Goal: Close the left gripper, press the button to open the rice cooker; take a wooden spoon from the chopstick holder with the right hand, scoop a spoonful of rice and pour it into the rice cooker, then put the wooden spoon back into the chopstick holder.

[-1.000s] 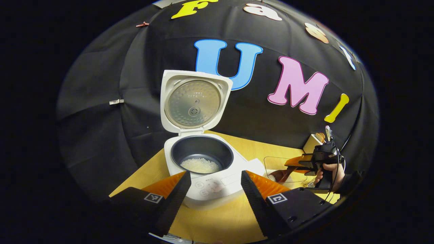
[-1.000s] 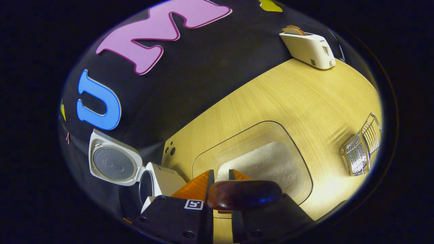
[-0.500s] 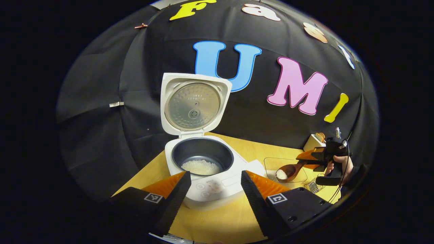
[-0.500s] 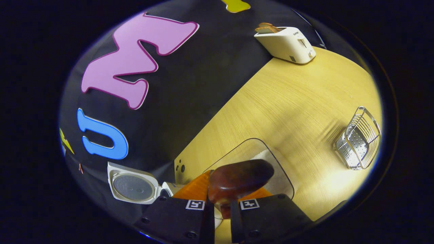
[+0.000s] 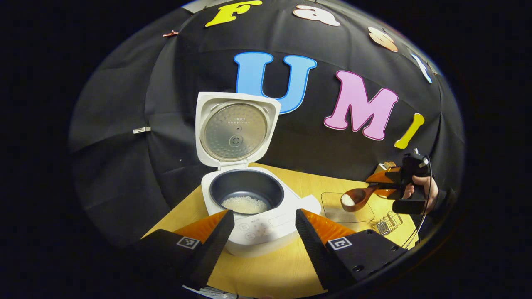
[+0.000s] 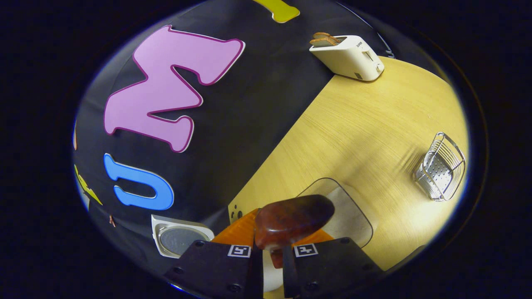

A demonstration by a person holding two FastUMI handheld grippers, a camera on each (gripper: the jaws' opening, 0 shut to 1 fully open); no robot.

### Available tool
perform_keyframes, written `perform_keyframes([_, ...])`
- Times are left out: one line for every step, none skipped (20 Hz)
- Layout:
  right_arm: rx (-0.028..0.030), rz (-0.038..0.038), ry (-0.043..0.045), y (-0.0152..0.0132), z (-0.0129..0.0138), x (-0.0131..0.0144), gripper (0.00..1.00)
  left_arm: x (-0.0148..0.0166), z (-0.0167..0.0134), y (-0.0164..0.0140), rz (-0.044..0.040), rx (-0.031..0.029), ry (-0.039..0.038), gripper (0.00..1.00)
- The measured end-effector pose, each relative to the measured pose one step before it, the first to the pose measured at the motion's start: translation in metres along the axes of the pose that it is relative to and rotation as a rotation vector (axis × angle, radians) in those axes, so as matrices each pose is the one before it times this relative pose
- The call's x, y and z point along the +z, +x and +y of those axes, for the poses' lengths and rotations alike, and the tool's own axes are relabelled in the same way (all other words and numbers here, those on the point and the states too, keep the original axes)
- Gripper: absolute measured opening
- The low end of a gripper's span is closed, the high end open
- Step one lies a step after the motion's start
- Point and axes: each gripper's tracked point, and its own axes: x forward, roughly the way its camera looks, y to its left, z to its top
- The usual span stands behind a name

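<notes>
Left gripper (image 5: pixel 262 232): fingers spread, level before the open cooker (image 5: pixel 249 199).
Right gripper (image 5: pixel 384 185): raised right of cooker, pinching spoon (image 5: pixel 357 198) handle; rice in its bowl, above the tray (image 5: pixel 365 216).

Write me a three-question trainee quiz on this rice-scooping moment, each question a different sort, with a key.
1. True or false: the rice cooker has its lid shut.
2. What does the right gripper hold? A) wooden spoon carrying rice B) a fork C) nothing
3. Fill in: the wire chopstick holder stands on the wooden ____.

Key
1. False: the lid stands raised, and rice lies in the inner pot.
2. A
3. table

The left gripper is open in front of the cooker.
</notes>
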Motion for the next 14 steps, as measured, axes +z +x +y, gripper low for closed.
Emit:
perform_keyframes([0.01862, 0.00311, 0.00565, -0.00159, 0.01151, 0.00004, 0.23, 0.00046, 0.00086, -0.00061, -0.00148, 0.00051, -0.00285, 0.96])
perform_keyframes([0.0145, 0.00287, 0.00629, -0.00149, 0.01014, -0.00007, 0.23, -0.0007, 0.00124, -0.00094, -0.00068, 0.00208, -0.00342, 0.92])
perform_keyframes([0.01407, 0.00569, 0.00722, -0.00071, 0.0115, -0.00106, 0.23, 0.00074, 0.00184, -0.00098, -0.00219, 0.00125, -0.00397, 0.96])
perform_keyframes([0.01373, 0.00577, 0.00405, 0.0003, 0.00891, -0.00149, 0.23, 0.0001, 0.00119, -0.00119, -0.00195, 0.0006, -0.0037, 0.96])
perform_keyframes([0.01642, 0.0071, 0.00337, 0.00095, 0.01216, -0.00306, 0.23, 0.0013, 0.00175, -0.00057, -0.00417, 0.0022, -0.00318, 0.96])
perform_keyframes([0.01209, 0.00646, 0.00075, 0.00126, 0.00889, -0.00378, 0.23, -0.00003, 0.00251, -0.00081, -0.00306, 0.00188, -0.00372, 0.96])
perform_keyframes([0.0137, 0.01333, -0.00729, 0.00264, 0.01107, -0.0066, 0.23, 0.00038, 0.00239, -0.00105, -0.00201, 0.00254, -0.00504, 0.96])
perform_keyframes([0.00887, 0.01278, -0.00906, 0.00189, 0.00844, -0.00651, 0.23, -0.00048, 0.00266, -0.0013, -0.00221, 0.00123, -0.0051, 0.96])
perform_keyframes([0.01151, 0.01207, -0.00734, 0.00276, 0.00967, -0.00653, 0.23, 0.00133, 0.0029, -0.0014, -0.00268, 0.00304, -0.00318, 0.96])
perform_keyframes([0.01315, 0.01224, -0.00828, 0.00341, 0.01073, -0.0079, 0.23, 0.00009, 0.00376, -0.00048, -0.00362, 0.00356, -0.0028, 0.96])
perform_keyframes([0.0102, 0.01139, -0.00878, 0.00326, 0.00969, -0.00813, 0.23, 0.00063, 0.00453, -0.00118, -0.0029, 0.00558, -0.00483, 0.96])
perform_keyframes([0.00843, 0.01482, -0.01088, 0.00568, 0.00796, -0.00924, 0.23, -0.00109, 0.00447, -0.00176, -0.00016, 0.00532, -0.00709, 0.95])
perform_keyframes([0.00904, 0.01909, -0.01229, 0.00604, 0.00874, -0.01085, 0.23, -0.00112, 0.00503, -0.00219, 0.00168, 0.00732, -0.00711, 0.95])
perform_keyframes([0.00736, 0.01883, -0.00913, 0.00539, 0.00713, -0.01018, 0.23, -0.00282, 0.0061, -0.00159, 0.00259, 0.0077, -0.00699, 0.92])
